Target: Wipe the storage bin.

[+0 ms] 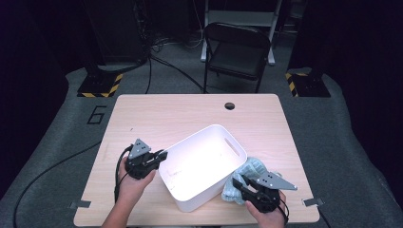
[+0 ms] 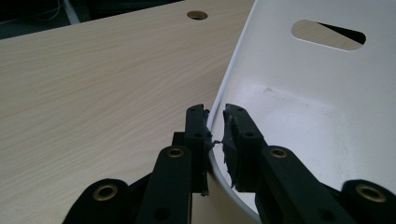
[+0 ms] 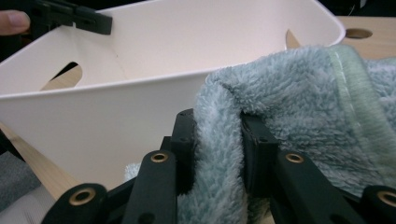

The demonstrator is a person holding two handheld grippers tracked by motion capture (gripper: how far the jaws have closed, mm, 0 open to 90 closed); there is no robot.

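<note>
Left claw [image 2: 215,133] pinched on the rim of the white bin [image 1: 215,142], steadying it; the bin sits tilted at mid tabletop [image 1: 157,111], open and empty as far as I can see

Right claw [image 3: 217,140] clamped on a fold of the pale blue towel [image 3: 299,102], which lies bunched just beside the bin's right wall, touching it, mostly on the tabletop

Risks, as I judge them:
- grip takes one thin fold only; plush pile could slide out on the lift and the towel drop back outside
- trailing bulk may snag or drag on the near wall and push the bin, since the left hold is a narrow edge pinch that could slip off
- towel may drape over the rim, half in, half out, if not carried high enough
</note>
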